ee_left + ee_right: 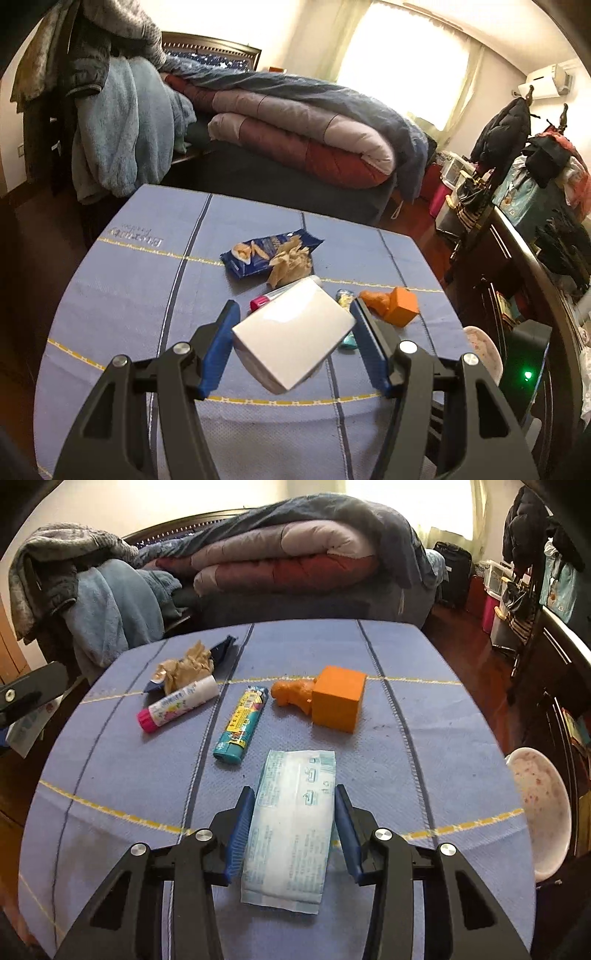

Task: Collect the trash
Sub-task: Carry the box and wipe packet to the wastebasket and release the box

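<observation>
My left gripper (293, 314) is shut on a white box (293, 336) and holds it tilted above the blue tablecloth (129, 295). My right gripper (294, 797) has its jaws on both sides of a pale blue flat packet (291, 827) that lies on the cloth; the fingers (242, 827) touch its edges. Beyond it lie a teal lighter (242, 725), a glue stick with a pink cap (177, 703), crumpled brown paper (188, 664) on a dark blue pasta bag (266, 254), and an orange figure on a cube (328, 698).
A white speckled bowl (543, 805) sits off the table's right edge. A bed with folded quilts (295, 122) stands behind the table. A chair draped in clothes (110, 122) is at the back left. Cluttered dark furniture (535, 258) lines the right.
</observation>
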